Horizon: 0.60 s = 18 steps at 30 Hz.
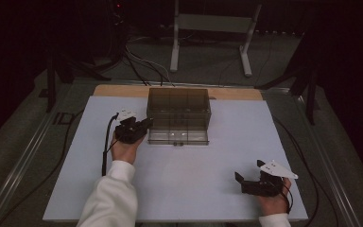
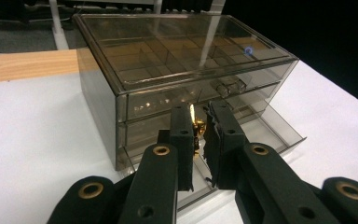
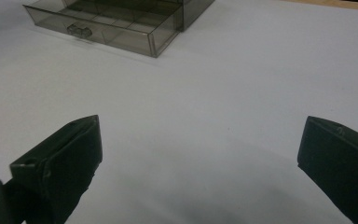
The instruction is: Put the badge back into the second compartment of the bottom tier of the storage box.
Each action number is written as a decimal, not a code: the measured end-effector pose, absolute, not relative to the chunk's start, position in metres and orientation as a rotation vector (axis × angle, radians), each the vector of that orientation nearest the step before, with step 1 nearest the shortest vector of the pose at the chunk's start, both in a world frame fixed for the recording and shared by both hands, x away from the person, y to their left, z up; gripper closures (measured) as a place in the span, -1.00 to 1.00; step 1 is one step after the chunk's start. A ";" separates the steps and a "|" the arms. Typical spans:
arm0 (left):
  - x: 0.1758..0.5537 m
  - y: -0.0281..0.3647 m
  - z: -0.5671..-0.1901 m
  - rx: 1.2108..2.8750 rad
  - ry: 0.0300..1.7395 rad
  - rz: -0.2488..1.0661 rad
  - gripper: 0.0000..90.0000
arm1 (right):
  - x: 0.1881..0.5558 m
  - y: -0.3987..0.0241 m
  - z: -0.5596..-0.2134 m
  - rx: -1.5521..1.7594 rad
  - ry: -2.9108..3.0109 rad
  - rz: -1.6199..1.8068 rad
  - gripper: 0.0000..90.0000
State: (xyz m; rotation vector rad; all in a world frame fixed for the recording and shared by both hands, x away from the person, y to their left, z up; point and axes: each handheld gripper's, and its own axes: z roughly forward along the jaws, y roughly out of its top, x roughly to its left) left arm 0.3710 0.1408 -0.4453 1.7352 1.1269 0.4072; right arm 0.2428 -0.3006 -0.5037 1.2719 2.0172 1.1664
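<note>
Nearest, at about 5 o'clock on the counter (image 1: 184, 189), the right gripper (image 1: 246, 182) rests low with its jaws spread wide and nothing between them; in the right gripper view they frame bare white surface, with the open drawer (image 3: 116, 28) far off at 11 o'clock. Farther in, at about 10 o'clock from the counter's middle, the left gripper (image 1: 142, 126) sits at the left front corner of the box (image 1: 178, 106), a smoky clear set of drawers. In the left gripper view its jaws stand nearly together, pinched on a small gold piece (image 2: 195, 130) that glints in the narrow gap; what the piece is I cannot tell, it is too small and half hidden. The left gripper (image 2: 199, 140) hangs just above the bottom drawer (image 2: 279, 130), which is pulled out toward the person, while the upper drawers look shut, their handle (image 2: 230, 86) sitting at 1 o'clock from the jaws. My reading is that the step in hand is putting the gold piece into the open drawer, with the carry about done and the release not yet made. The next move likely calls for a short dip over one compartment, clear of the dividers, then a gentle parting of the jaws. The free right gripper could then push the drawer shut.
</note>
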 end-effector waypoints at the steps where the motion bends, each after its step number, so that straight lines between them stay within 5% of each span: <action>1: 0.372 0.140 -0.445 1.735 1.125 0.408 0.83 | 0.243 -0.301 -0.504 1.272 2.018 1.167 -1.00; 18: 0.381 0.128 -0.446 1.779 1.110 0.419 0.83 | 0.243 -0.301 -0.504 1.271 2.020 1.167 -1.00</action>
